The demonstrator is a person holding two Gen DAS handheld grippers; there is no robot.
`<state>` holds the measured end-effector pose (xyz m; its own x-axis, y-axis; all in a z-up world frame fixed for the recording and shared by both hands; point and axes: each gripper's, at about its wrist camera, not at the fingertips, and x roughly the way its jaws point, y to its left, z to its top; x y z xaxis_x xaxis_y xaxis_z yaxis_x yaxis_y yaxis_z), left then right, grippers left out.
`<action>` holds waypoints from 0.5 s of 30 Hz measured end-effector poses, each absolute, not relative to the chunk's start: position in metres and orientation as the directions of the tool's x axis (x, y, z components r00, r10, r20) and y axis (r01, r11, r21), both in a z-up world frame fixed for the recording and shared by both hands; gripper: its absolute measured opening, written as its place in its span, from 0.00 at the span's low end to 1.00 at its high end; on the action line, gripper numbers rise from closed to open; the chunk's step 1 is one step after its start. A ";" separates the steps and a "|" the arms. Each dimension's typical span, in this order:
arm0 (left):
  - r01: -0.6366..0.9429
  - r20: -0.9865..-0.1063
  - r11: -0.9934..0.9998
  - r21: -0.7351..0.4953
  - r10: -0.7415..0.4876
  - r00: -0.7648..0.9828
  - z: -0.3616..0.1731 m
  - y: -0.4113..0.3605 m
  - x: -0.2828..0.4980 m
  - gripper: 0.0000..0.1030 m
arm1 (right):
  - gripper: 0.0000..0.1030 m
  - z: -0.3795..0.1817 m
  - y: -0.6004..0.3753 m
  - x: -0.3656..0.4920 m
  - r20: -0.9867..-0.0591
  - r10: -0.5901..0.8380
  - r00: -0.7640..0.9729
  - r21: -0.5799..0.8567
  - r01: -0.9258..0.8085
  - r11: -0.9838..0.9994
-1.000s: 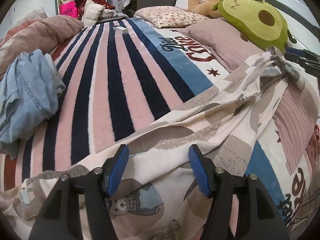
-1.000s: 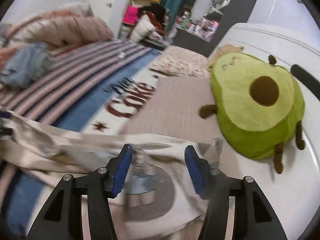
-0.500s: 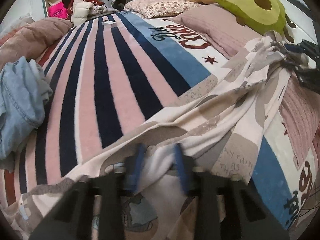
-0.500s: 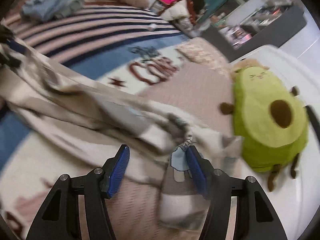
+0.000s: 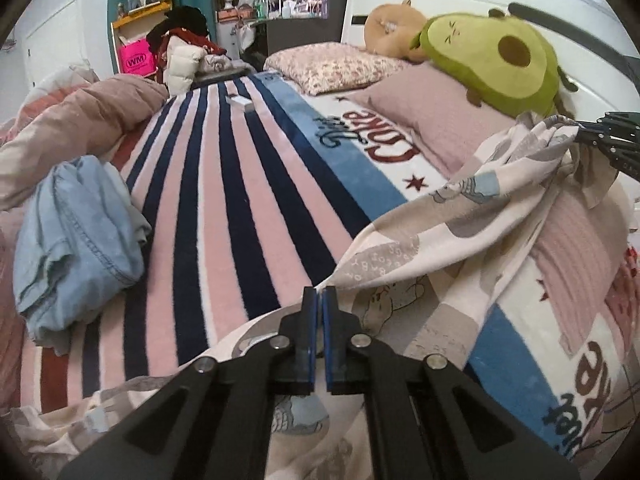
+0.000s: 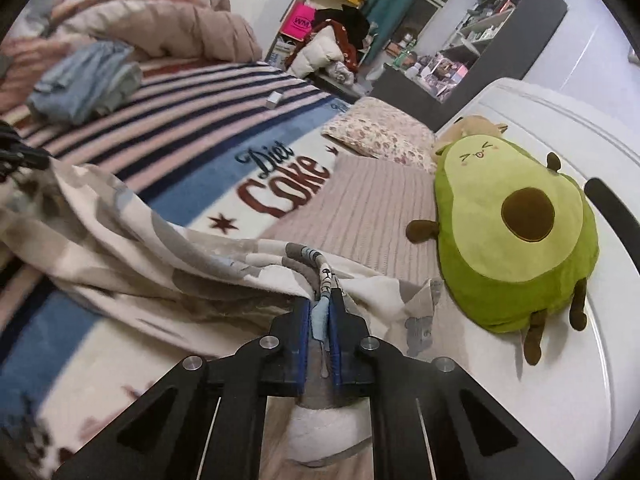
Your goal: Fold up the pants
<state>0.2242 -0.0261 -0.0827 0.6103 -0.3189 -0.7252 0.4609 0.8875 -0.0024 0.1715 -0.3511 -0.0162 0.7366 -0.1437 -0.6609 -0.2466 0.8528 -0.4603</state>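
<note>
ITEM: pants (image 5: 460, 216), lying across the bed (image 5: 248, 184) | GRIP: we are pinching cloth with 2 grippers, left gripper (image 5: 319, 300) and right gripper (image 6: 320, 312), both clamped | RISK: thin edge bites (1 layer perhaps) slipping under tension, fabric sagging unevenly.

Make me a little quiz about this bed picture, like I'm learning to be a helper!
1. True or false: both grippers are shut on the patterned pants.
2. Which plush toy lies by the headboard, next to the pink pillow? A) an avocado B) a banana C) a strawberry
3. Fill in: the crumpled blue garment lies on the ______ blanket.

Key
1. True. The left gripper pinches one edge of the pants, and the right gripper pinches another.
2. A, the avocado plush.
3. Striped; it sits on the striped blanket, away from the pants.
</note>
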 end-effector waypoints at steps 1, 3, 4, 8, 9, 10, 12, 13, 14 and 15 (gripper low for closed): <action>0.459 -0.720 0.888 -0.004 -0.321 0.616 -0.078 -0.023 0.221 0.01 | 0.03 -0.006 -0.350 0.167 -0.671 -0.127 0.730 -0.440 -0.255 0.861; 0.464 -0.717 0.886 -0.014 -0.332 0.613 -0.072 -0.018 0.217 0.01 | 0.03 0.009 -0.348 0.160 -0.701 -0.102 0.706 -0.403 -0.274 0.873; 0.466 -0.718 0.884 -0.024 -0.339 0.607 -0.071 -0.017 0.216 0.01 | 0.03 0.015 -0.349 0.157 -0.719 -0.090 0.689 -0.384 -0.286 0.878; 0.457 -0.734 0.889 -0.034 -0.333 0.593 -0.078 -0.017 0.226 0.01 | 0.04 0.021 -0.355 0.162 -0.796 -0.089 0.599 -0.344 -0.326 0.880; 0.448 -0.741 0.893 -0.033 -0.323 0.588 -0.083 -0.019 0.232 0.01 | 0.04 0.018 -0.359 0.168 -0.802 -0.109 0.588 -0.350 -0.313 0.883; 0.439 -0.750 0.898 -0.036 -0.315 0.582 -0.088 -0.021 0.238 0.01 | 0.04 0.011 -0.364 0.177 -0.811 -0.133 0.570 -0.357 -0.301 0.884; 0.416 -0.764 0.909 -0.026 -0.286 0.578 -0.099 -0.025 0.252 0.01 | 0.04 -0.001 -0.373 0.192 -0.811 -0.173 0.559 -0.379 -0.277 0.883; 0.402 -0.771 0.916 -0.011 -0.264 0.580 -0.105 -0.027 0.260 0.01 | 0.05 -0.007 -0.379 0.202 -0.804 -0.193 0.562 -0.390 -0.255 0.885; 0.395 -0.777 0.918 -0.012 -0.257 0.574 -0.110 -0.028 0.267 0.01 | 0.07 -0.011 -0.382 0.208 -0.801 -0.199 0.564 -0.393 -0.244 0.887; 0.391 -0.786 0.920 -0.019 -0.256 0.563 -0.116 -0.029 0.274 0.01 | 0.08 -0.015 -0.386 0.215 -0.796 -0.205 0.570 -0.394 -0.229 0.890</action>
<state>0.2737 -0.0289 -0.1164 0.5632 -0.2556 -0.7858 0.3909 0.9202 -0.0191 0.2151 -0.3858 -0.0152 0.5698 -0.2055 -0.7957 -0.2292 0.8901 -0.3940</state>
